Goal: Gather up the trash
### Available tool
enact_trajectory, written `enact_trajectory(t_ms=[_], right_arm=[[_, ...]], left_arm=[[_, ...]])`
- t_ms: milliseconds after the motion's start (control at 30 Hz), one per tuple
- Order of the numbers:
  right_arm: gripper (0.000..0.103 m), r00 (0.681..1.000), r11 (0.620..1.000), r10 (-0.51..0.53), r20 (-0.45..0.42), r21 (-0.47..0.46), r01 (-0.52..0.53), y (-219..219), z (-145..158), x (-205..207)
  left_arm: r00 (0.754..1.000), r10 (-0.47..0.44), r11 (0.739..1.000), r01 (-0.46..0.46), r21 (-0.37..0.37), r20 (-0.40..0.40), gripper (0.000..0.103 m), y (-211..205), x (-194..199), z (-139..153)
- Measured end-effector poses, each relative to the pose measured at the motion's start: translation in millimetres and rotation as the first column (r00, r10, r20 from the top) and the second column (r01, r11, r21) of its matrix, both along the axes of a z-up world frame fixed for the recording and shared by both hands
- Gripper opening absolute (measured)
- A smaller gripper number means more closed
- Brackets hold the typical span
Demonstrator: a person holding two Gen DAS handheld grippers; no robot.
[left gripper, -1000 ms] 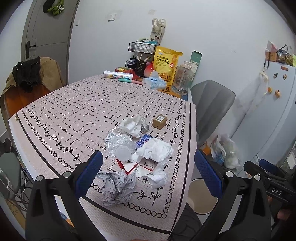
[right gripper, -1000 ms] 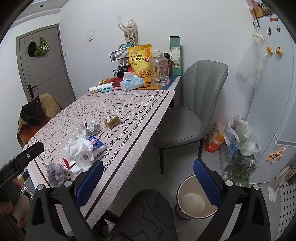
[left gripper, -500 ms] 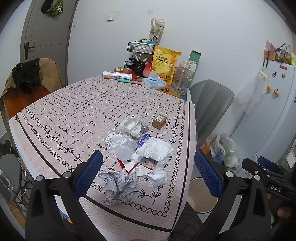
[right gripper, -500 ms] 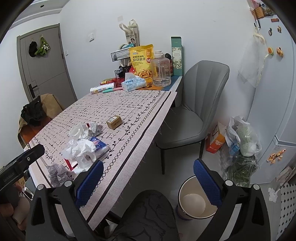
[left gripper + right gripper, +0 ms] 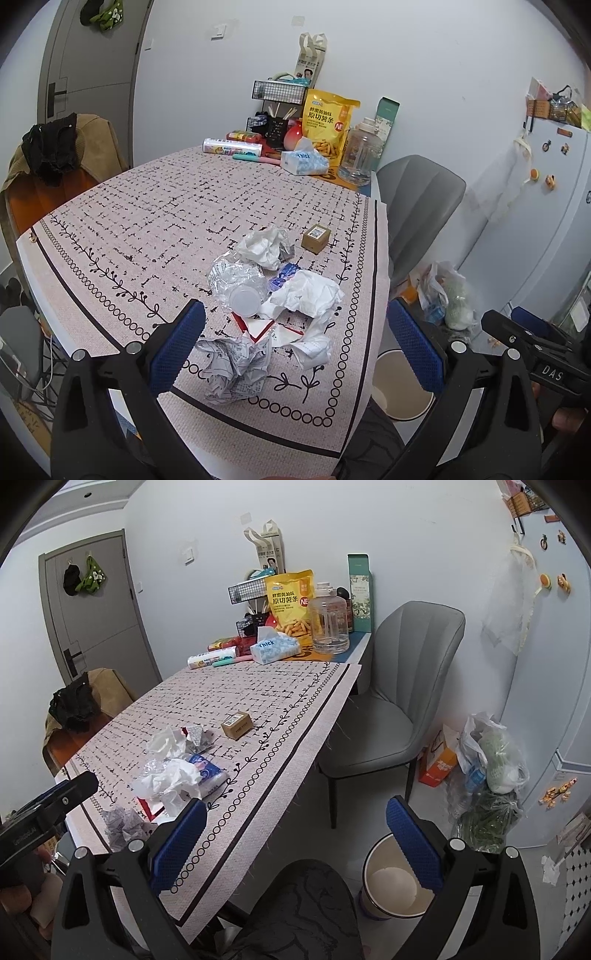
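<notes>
Trash is seen heaped near the front right edge of a table (image 5: 110, 229) covered by a patterned cloth: a crumpled printed paper (image 5: 234, 365) lies nearest, with a red-and-white carton scrap (image 5: 258, 326) just behind it, a crushed clear plastic cup (image 5: 238, 284) and white tissue wads (image 5: 306, 293) farther in, and a small blue packet (image 5: 282, 275) tucked between them. A second white wad (image 5: 262, 247) and a small brown box (image 5: 316, 238) are set a little farther back, the box standing apart from the pile.

The left gripper (image 5: 295, 343) is held above the near edge of the table with its blue-padded fingers (image 5: 179, 343) spread wide and nothing between them; the crumpled paper is framed in the gap but is not touched. The right gripper (image 5: 295, 843) is held off the table's right side, likewise spread and empty, above the floor, where a round waste bin (image 5: 373, 864) stands just beside the table's corner.

At the far end of the table, a yellow snack bag (image 5: 328, 125), a tissue box (image 5: 304, 162), a clear jug (image 5: 360, 157) and a wire rack (image 5: 280, 92) are lined up against the wall. A grey chair (image 5: 391, 701) is pushed to the right side, with plastic bags (image 5: 491, 760) on the floor beyond it.
</notes>
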State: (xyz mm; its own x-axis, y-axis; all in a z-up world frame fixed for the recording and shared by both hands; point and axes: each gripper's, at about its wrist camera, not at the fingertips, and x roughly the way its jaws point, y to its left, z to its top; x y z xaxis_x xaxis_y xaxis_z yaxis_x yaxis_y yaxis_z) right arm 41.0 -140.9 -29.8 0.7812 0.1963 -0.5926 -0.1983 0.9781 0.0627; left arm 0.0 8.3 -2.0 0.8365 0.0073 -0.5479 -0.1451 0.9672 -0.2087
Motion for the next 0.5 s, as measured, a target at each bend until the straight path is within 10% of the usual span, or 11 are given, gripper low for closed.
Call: enact_trajectory(t_ms=[500], right_arm=[[0.095, 0.999, 0.999, 0.033, 0.006, 0.001, -0.033, 8.9, -3.8, -0.9]], left_arm=[[1.0, -0.012, 1.0, 0.013, -0.02, 0.02, 0.098, 7.1, -8.7, -0.1]])
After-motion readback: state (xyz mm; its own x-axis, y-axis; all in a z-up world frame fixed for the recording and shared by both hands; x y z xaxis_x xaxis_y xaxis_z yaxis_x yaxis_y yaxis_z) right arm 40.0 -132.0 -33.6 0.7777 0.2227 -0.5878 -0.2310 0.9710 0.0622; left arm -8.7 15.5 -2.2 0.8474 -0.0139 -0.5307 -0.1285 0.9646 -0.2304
